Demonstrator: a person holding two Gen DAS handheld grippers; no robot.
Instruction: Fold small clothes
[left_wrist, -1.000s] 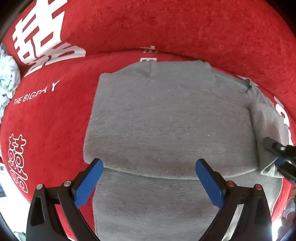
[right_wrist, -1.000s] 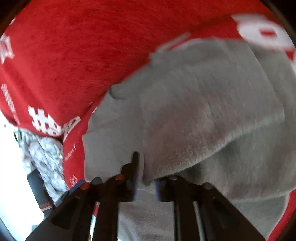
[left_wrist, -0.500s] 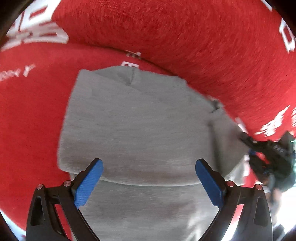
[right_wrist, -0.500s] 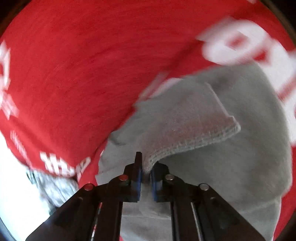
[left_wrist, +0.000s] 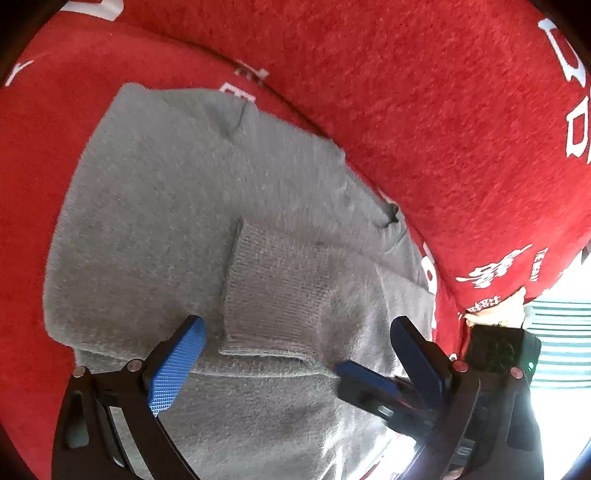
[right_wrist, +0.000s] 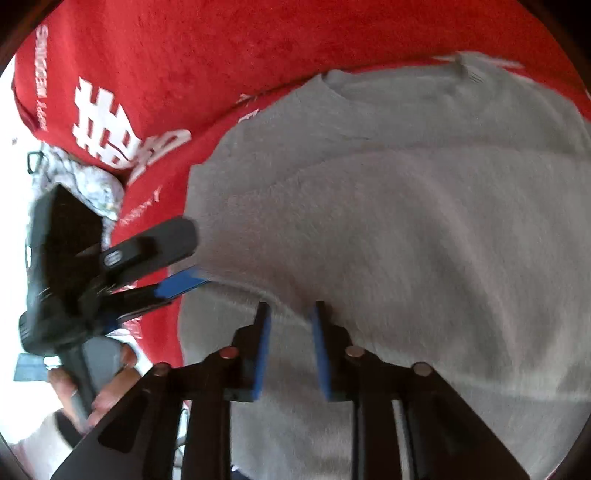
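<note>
Left gripper (left_wrist: 295, 354) is spread wide, low in frame over the grey sweater (left_wrist: 177, 221). Right gripper (right_wrist: 290, 350) is parted, empty, at the folded sleeve (left_wrist: 273, 295). Red blanket (left_wrist: 443, 129) fills the upper frame.

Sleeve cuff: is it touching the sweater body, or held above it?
Touching. The left wrist view shows the sleeve cuff lying flat on the sweater body.

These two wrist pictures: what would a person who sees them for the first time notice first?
First, the grey sweater spread over the bright red cloth with white lettering; it fills the middle of both views. In the left wrist view its ribbed cuff lies folded inward on the body. The left gripper stands wide open just above the sweater, and the right gripper is open too, its blue pads apart.
</note>
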